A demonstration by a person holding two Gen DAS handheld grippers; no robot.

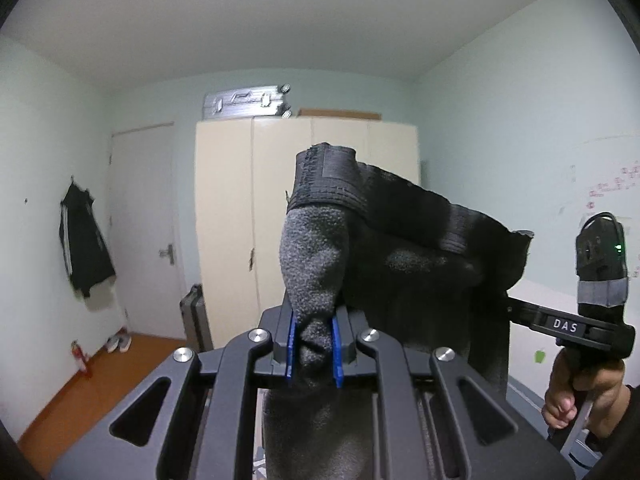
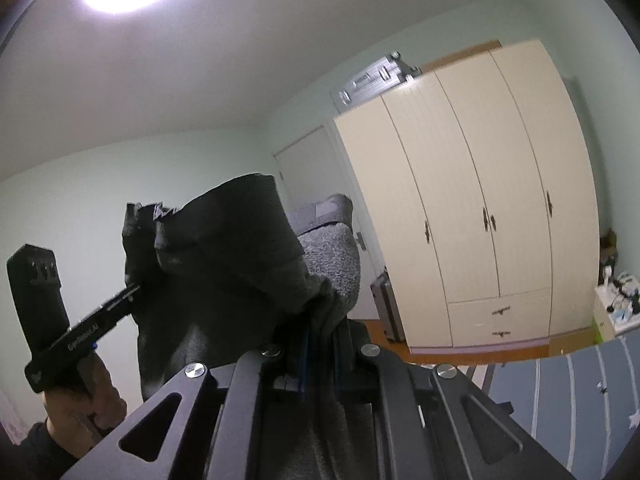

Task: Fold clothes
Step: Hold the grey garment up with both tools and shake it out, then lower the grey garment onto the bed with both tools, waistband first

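Note:
A dark grey fleece garment with a black ribbed waistband hangs in the air between both grippers. My left gripper is shut on a bunched fold of its fleece, blue pads on either side. My right gripper is shut on another part of the same garment. In the left wrist view the right gripper shows at the right, gripping the far edge of the cloth. In the right wrist view the left gripper shows at the left, holding the cloth's other edge. The rest of the garment hangs below, hidden by the gripper bodies.
A cream wardrobe stands ahead with a silver suitcase on top. A white door, a hanging dark jacket and a grey case are to the left. A blue striped bed cover lies at lower right.

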